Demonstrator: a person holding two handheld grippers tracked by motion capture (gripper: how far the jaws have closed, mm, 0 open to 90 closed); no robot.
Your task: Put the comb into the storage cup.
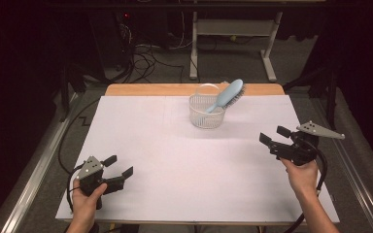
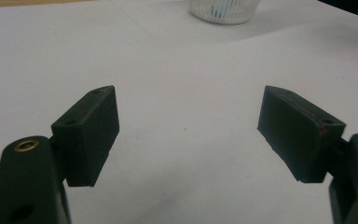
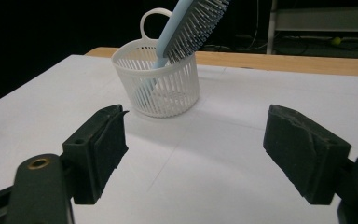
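Hairbrush [image 1: 227,95] upright in basket [image 1: 206,116]

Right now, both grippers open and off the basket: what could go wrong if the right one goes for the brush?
1. The hairbrush leans handle-down in the white basket, its head overhanging the rim; a pull could tip the light basket.
2. The right gripper may catch the basket's rim or its loop handle.
3. Clamping the bristles rather than the handle would likely slip.
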